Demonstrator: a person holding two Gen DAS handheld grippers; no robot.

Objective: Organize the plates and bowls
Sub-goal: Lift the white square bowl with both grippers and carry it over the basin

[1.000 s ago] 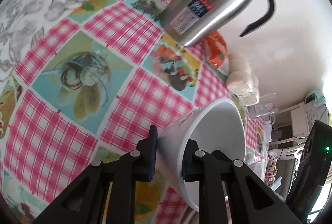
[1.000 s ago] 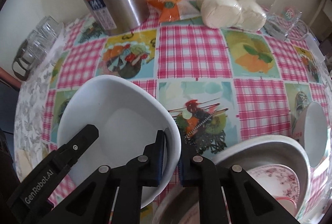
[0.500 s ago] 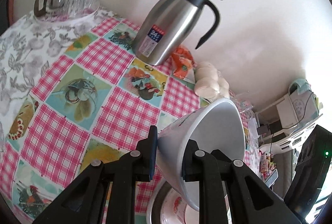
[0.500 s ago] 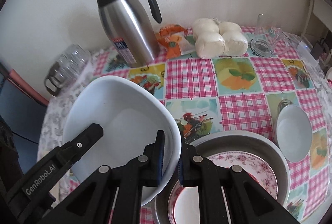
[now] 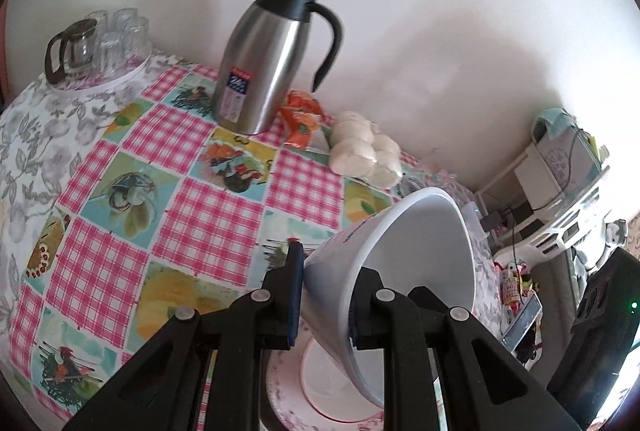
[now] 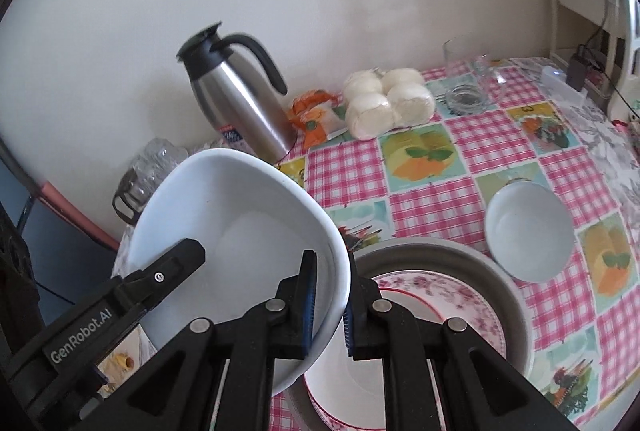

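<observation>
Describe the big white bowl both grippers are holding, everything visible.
The big white bowl looks like glazed ceramic, plain and empty, with a deep rounded wall. It hangs tilted above the pink floral plate in the grey basin, clear of the tablecloth. The right gripper pinches one side of its rim, one finger inside, one outside; the left gripper clamps the opposite rim.

A big white bowl (image 6: 236, 231) hangs tilted in the lower left of the right view. At the bottom middle, a flowery pink plate (image 6: 452, 303) lies flat in a grey basin (image 6: 516, 295). A small white bowl (image 6: 528, 227) stands upright at the right.
</observation>
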